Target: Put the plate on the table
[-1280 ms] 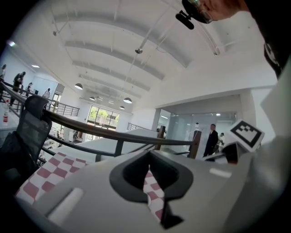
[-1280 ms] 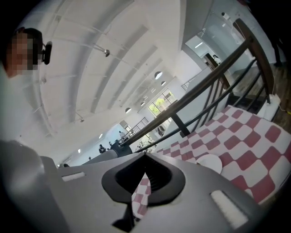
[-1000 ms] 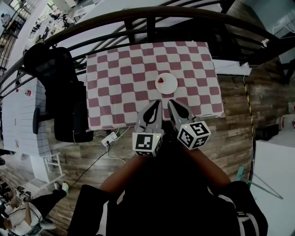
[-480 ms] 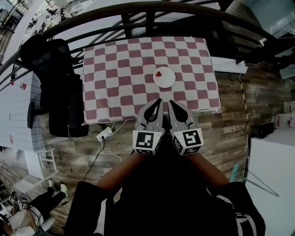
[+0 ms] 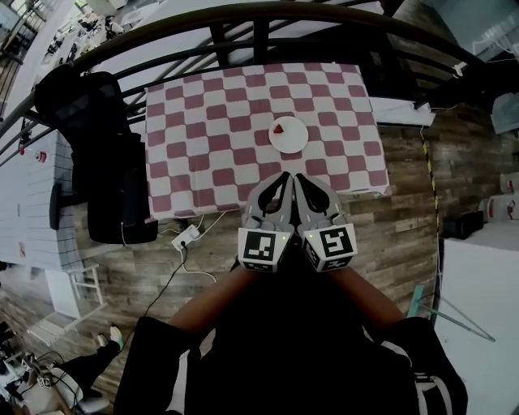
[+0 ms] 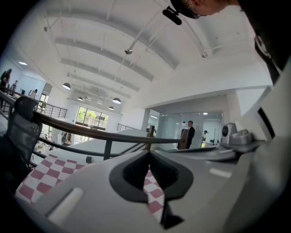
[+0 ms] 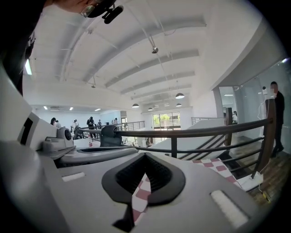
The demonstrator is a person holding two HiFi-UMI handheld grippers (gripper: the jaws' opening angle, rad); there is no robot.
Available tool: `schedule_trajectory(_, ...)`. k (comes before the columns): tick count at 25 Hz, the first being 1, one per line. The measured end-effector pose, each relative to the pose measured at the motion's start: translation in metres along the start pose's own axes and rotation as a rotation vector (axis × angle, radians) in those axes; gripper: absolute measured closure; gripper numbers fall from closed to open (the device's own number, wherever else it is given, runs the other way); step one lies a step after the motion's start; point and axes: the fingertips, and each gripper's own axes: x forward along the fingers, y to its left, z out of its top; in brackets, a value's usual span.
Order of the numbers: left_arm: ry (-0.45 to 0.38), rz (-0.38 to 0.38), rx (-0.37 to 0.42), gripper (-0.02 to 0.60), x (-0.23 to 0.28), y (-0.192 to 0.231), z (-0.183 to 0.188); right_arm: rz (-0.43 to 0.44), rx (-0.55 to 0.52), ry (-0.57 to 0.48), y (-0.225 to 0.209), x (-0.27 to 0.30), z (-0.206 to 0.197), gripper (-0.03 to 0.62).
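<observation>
Nearest the head camera, the person's two forearms reach forward side by side, each ending in a cube with square markers. The left tool (image 5: 280,182) and the right tool (image 5: 302,185) are held just beside each other, above the wooden floor (image 5: 397,227) at the near edge of the worktop (image 5: 203,154).

In the left gripper view the left tool (image 6: 148,157) has its jaws together at the tips, with nothing between them. The right gripper view shows the same for the right tool (image 7: 145,157): jaws together and empty.

A white power strip (image 5: 189,241) lies on the floor to the left of the tools. Beyond them, the worktop carries a red-and-white checked cloth. The white plate (image 5: 288,134) sits on this cloth, right of centre and well apart from both tools, with a small red item (image 5: 278,128) on its left part.

A black chair (image 5: 97,146) stands at the worktop's left side. A dark railing (image 5: 243,20) curves behind it all.
</observation>
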Motion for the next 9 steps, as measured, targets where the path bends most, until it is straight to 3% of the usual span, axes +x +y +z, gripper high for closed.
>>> schedule_trajectory(9,0.001,0.033,0.003,0.572,-0.013,0.017,-0.009,-0.01,-0.045,0.028,0.016,0.007,-0.013,0.597)
